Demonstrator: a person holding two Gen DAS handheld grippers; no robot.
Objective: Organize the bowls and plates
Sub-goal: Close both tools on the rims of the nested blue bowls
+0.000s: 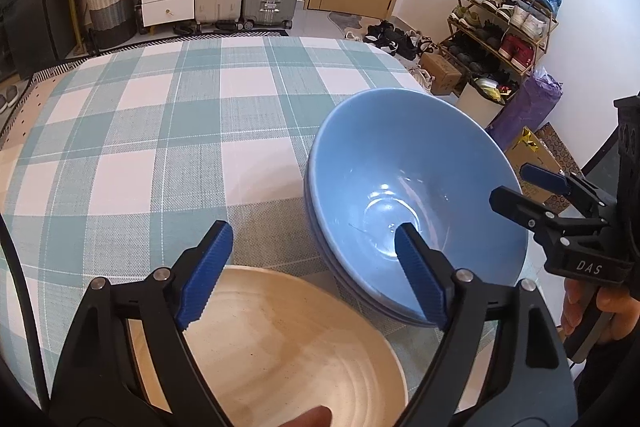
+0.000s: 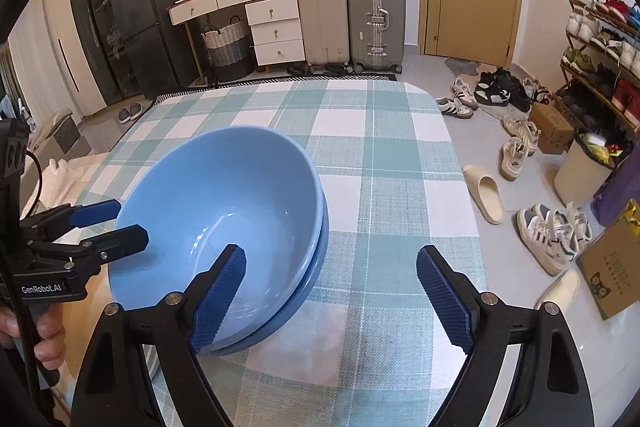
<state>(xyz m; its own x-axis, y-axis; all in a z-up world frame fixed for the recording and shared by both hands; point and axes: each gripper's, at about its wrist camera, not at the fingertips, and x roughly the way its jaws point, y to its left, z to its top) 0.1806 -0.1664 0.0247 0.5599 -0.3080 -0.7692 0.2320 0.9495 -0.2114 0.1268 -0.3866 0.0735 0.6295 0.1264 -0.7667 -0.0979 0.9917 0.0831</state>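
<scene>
Stacked blue bowls sit nested on the checked table; they also show in the right wrist view. A cream plate lies near me, left of the bowls. My left gripper is open and empty, above the plate's far edge, its right finger over the bowls' near rim. My right gripper is open and empty at the bowls' right side, its left finger over the rim. It also shows in the left wrist view, and the left gripper shows in the right wrist view.
The table has a teal and white checked cloth. Suitcases, white drawers and a woven basket stand behind it. A shoe rack, boxes and loose shoes are on the floor to the right.
</scene>
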